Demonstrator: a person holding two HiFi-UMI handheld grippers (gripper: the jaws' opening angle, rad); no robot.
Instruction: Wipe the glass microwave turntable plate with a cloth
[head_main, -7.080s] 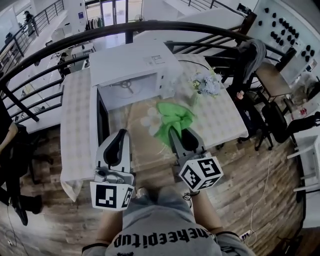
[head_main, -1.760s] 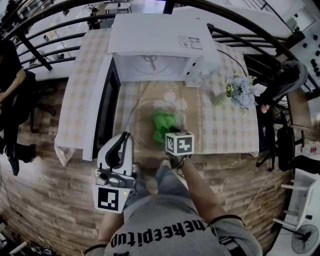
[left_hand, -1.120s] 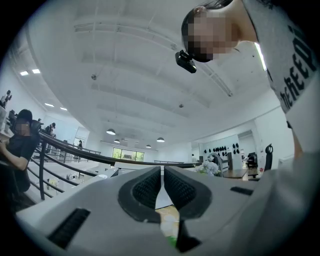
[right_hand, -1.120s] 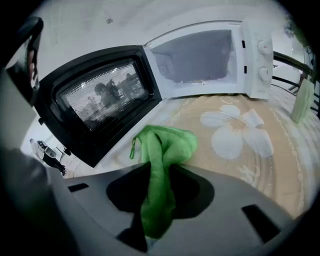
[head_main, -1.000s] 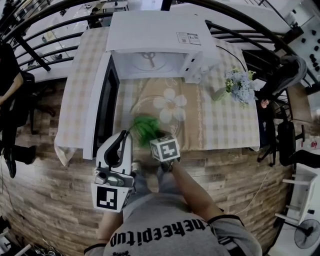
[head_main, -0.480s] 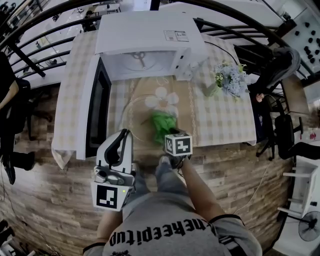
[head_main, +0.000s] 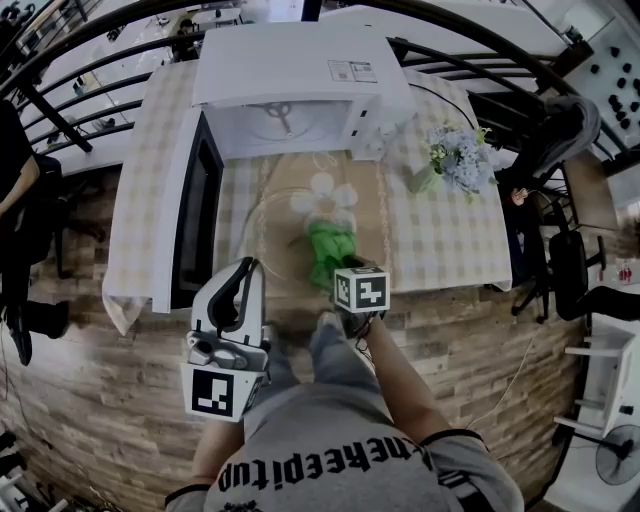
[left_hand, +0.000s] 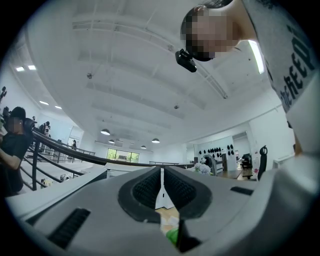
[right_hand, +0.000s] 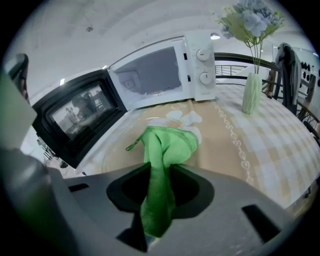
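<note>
Head view shows right tongs (head_main: 338, 265) clenched on the cloth (head_main: 328, 243) atop the plate (head_main: 265, 235) near the tabletop's (head_main: 440, 240) front edge; left tongs (head_main: 243, 268) clenched empty, so a hard wipe might push the unsteadied plate off.

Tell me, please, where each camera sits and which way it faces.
Head view: on the person's head, steeply down at the open microwave, glass turntable plate; left tongs, right tongs, shirt show.
Left gripper view: on left tongs, tilted up at the ceiling; shut jaws, shirt show.
Right gripper view: on right tongs, facing the microwave; jaws clamp the green cloth.
Shared: head and right gripper views both show green cloth, microwave, flower vase.
</note>
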